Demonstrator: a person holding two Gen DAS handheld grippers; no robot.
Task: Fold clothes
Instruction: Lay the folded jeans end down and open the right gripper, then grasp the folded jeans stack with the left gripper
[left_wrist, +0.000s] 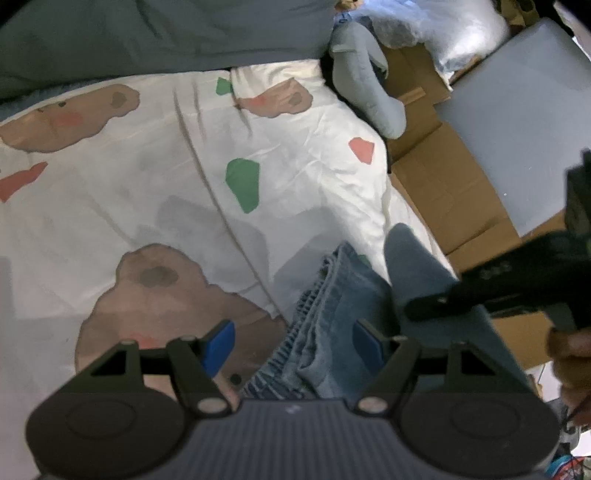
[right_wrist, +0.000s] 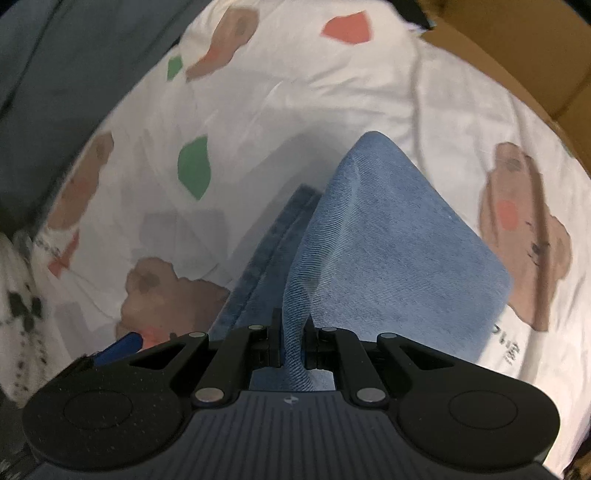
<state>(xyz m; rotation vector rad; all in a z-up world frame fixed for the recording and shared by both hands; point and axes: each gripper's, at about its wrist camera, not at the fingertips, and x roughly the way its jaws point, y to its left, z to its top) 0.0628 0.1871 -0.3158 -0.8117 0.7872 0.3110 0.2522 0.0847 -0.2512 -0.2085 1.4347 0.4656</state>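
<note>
On the bed (left_wrist: 155, 192): jeans (right_wrist: 388, 236) | right gripper (right_wrist: 291, 343) fingers clenched on a denim fold | left gripper (left_wrist: 293, 341) fingers released, waistband between them

My left gripper (left_wrist: 293, 341) tips forward and down, its jaws spread wide and pressing on nothing. My right gripper (right_wrist: 293, 341) points almost straight down — jaws pinched shut on a fold of the jeans (right_wrist: 388, 240). My right hand (left_wrist: 570, 354) shows at the left view's edge.
</note>
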